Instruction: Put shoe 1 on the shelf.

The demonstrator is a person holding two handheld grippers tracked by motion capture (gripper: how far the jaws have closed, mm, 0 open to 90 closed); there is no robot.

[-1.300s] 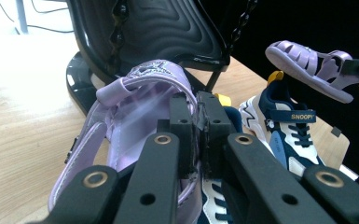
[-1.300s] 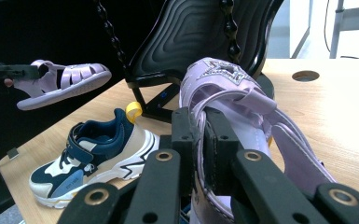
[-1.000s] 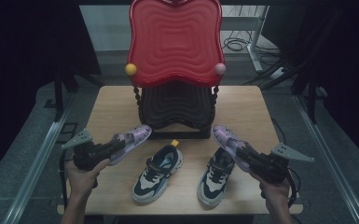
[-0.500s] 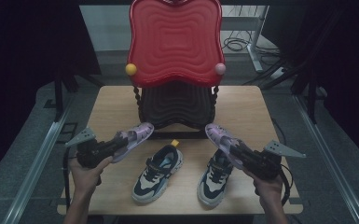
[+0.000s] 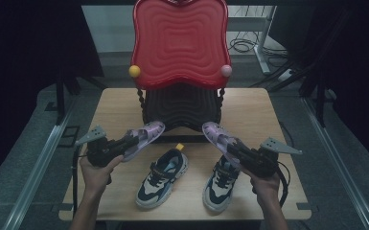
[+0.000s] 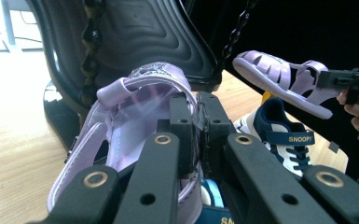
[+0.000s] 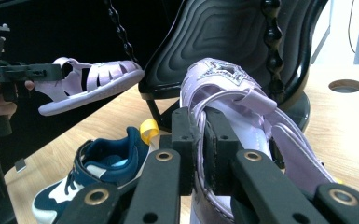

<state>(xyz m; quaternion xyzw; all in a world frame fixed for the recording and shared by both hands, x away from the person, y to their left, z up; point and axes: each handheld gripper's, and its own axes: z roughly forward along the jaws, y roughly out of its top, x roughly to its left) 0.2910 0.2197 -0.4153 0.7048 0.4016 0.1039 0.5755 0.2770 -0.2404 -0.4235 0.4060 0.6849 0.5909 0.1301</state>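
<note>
One word to read on a shoe

The word "SNOOPY" stands in yellow letters on the dark blue strap of the blue and white sneaker (image 6: 286, 144), just below the purple sandal (image 6: 279, 79). More yellow letters sit lower on a sneaker, cut off and unreadable.

left claw (image 5: 124, 143): lilac sandal (image 5: 144, 136) held | right claw (image 5: 235, 152): second lilac sandal (image 5: 218, 135) held
</note>
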